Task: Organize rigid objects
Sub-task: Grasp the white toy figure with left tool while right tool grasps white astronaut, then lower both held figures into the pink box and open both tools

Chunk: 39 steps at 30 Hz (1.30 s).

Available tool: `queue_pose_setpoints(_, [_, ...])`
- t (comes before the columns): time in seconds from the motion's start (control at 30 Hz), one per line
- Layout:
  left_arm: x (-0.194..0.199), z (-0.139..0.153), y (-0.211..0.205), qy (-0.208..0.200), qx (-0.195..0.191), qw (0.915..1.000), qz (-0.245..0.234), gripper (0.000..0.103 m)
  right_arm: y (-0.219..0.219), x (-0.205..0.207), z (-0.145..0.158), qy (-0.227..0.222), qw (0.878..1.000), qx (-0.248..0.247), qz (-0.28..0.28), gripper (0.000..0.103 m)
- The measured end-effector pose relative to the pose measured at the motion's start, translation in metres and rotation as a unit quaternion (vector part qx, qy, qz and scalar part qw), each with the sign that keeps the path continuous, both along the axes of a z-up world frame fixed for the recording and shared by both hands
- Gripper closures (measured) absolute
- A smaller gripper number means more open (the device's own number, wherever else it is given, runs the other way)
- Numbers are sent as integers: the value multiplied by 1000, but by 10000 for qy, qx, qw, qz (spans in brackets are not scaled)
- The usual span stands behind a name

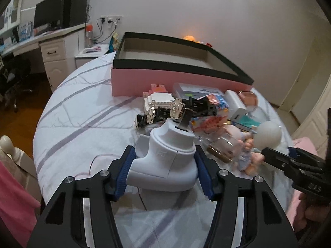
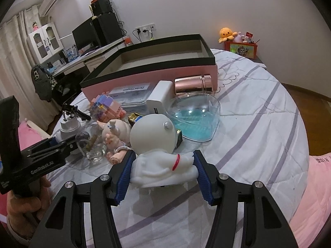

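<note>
My left gripper (image 1: pixel 164 155) is shut on a white plug adapter (image 1: pixel 165 155) with a metal prong on top, held just above the bedspread. In the right wrist view the same adapter (image 2: pixel 70 125) shows at the left, past the left gripper (image 2: pixel 51 144). My right gripper (image 2: pixel 164 157) is shut on a white round-headed figure (image 2: pixel 153 136), its blue pads (image 2: pixel 124 177) pressing the winged body. The figure's head (image 1: pixel 269 133) appears at the right of the left wrist view, in front of the right gripper (image 1: pixel 277 155). A pink box with a black rim (image 1: pixel 165 80) (image 2: pixel 157 72) stands open and empty behind the pile.
On the striped bedspread lie a block toy (image 2: pixel 107 107), a black hair clip with silver flowers (image 1: pixel 175 109), a white power bank (image 2: pixel 159 97), a baby doll (image 2: pixel 113 132), a glass bottle (image 2: pixel 91 144), a rose-gold jar (image 2: pixel 192 84) and a clear heart-shaped dish (image 2: pixel 194 119). A desk (image 1: pixel 49 39) stands at the back left.
</note>
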<state>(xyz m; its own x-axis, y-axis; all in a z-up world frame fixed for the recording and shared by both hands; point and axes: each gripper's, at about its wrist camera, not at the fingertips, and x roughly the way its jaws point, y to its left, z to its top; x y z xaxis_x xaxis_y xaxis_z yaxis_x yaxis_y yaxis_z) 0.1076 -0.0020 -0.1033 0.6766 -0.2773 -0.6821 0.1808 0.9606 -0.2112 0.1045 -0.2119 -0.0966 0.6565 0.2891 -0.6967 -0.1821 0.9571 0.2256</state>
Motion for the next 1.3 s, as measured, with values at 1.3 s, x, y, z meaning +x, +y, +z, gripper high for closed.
queue_pose_setpoints(1.3, [-35, 40, 6, -445, 209, 9983, -316, 57, -2, -16, 24, -209, 9993, 289, 122, 45])
